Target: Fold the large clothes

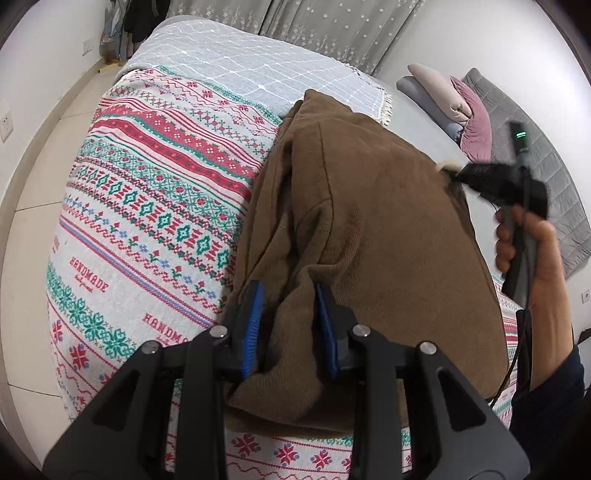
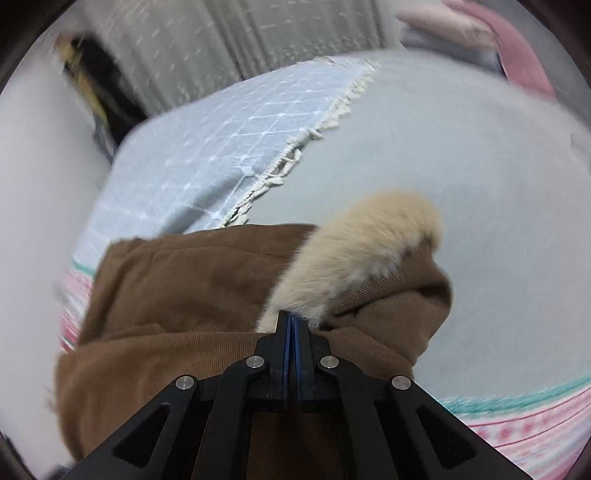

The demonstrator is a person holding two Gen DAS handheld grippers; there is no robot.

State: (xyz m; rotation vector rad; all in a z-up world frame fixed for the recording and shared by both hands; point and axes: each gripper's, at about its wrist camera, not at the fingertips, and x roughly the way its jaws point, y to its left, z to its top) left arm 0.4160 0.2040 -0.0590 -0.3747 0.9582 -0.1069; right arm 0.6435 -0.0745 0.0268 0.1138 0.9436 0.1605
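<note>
Left wrist view showed the brown coat lying on the patterned blanket of the bed; the left gripper stood spread around a near fold of it. Right wrist view had the right gripper clenched on the coat's cream fur trim at its far right edge; the grey checked throw lay beyond.

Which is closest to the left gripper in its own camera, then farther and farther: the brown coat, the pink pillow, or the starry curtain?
From the left gripper:
1. Brown coat, a fold sits between the fingers.
2. Pink pillow, far right on the bed.
3. Starry curtain, behind the bed at the top.
</note>
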